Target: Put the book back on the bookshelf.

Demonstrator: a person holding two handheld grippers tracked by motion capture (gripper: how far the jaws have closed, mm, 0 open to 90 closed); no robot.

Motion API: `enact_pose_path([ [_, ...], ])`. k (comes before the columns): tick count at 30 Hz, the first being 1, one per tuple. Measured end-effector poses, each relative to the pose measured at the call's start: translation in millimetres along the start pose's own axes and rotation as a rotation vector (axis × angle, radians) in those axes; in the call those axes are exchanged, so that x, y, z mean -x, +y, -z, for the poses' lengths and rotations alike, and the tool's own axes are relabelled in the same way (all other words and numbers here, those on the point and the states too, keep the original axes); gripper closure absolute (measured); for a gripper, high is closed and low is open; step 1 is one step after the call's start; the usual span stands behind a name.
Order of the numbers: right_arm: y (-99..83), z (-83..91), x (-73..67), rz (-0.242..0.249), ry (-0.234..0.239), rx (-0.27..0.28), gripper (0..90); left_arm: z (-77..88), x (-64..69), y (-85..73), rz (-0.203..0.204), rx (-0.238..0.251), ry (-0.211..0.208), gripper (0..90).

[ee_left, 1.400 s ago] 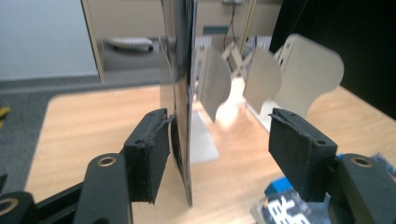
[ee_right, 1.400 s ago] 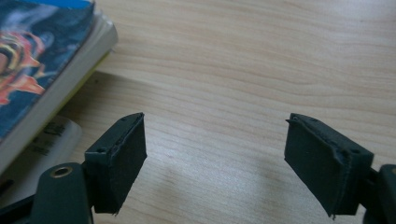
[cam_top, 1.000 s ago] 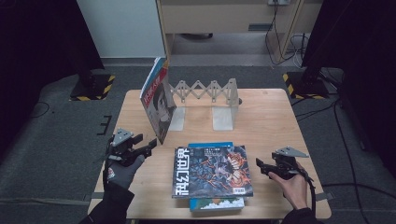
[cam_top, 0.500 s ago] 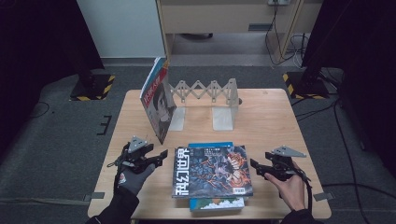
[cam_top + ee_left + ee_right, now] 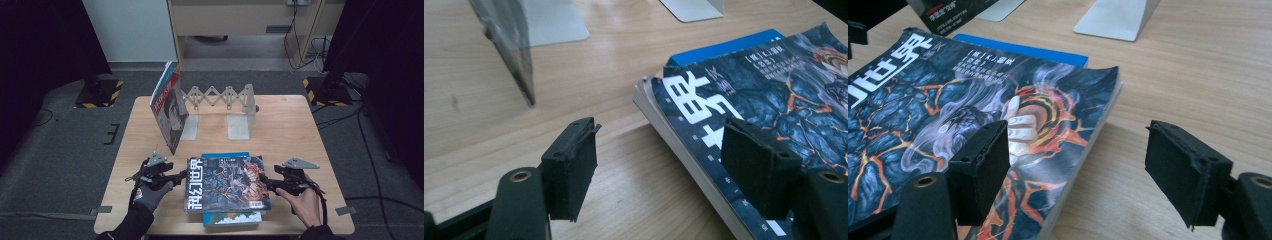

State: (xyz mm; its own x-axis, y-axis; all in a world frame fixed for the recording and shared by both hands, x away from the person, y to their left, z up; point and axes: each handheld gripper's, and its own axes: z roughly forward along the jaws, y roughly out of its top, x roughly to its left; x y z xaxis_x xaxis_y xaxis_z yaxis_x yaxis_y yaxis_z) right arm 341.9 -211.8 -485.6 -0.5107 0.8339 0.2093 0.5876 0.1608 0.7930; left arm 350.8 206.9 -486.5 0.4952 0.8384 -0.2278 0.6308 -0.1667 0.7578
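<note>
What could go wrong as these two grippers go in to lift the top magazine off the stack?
The left gripper and right gripper have open jaws straddling opposite edges of the top magazine. It is thin and floppy, so it may sag or slip if pinched at the edges alone. The jaws could also catch the blue book beneath and drag the stack. The leaning magazine stands close by the left hand; a wide swing might topple it.

Upright magazine [image 5: 169, 111], accordion bookend rack [image 5: 222, 100], wooden table [image 5: 290, 125]
</note>
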Motion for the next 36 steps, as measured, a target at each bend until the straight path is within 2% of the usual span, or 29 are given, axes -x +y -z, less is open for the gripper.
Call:
enact_pose_path([
  [3,-1.2,-2.7,-2.4,-0.002,0.006,-0.012,25.3,-2.0,1.6,-0.8,-0.014,-0.005,-0.015,29.5],
  [8,-2.7,-6.2,-6.9,-0.006,0.02,-0.027,25.0,-5.0,3.0,-2.6,-0.016,-0.018,-0.036,28.5],
  [17,-7.2,-15.2,-12.1,-0.011,0.037,-0.073,24.2,-14.1,4.0,-6.6,0.021,-0.05,-0.086,26.7],
  [24,-8.5,-17.2,-12.8,-0.025,0.045,-0.075,23.9,-16.8,5.4,-9.5,0.05,-0.063,-0.129,25.2],
  [27,-9.5,-17.2,-12.5,-0.035,0.051,-0.075,23.9,-15.6,9.8,-11.7,0.045,-0.067,-0.139,24.7],
  [32,-12.3,-16.1,-12.3,-0.048,0.056,-0.07,23.9,-13.1,23.5,-19.6,0.067,-0.078,-0.169,23.5],
  [34,-13.4,-15.6,-12.2,-0.048,0.063,-0.066,23.9,-12.3,29.0,-21.9,0.058,-0.078,-0.165,21.9],
  [36,-14.6,-15.2,-12.2,-0.059,0.065,-0.064,23.8,-12.5,32.2,-24.1,0.074,-0.08,-0.172,20.8],
])
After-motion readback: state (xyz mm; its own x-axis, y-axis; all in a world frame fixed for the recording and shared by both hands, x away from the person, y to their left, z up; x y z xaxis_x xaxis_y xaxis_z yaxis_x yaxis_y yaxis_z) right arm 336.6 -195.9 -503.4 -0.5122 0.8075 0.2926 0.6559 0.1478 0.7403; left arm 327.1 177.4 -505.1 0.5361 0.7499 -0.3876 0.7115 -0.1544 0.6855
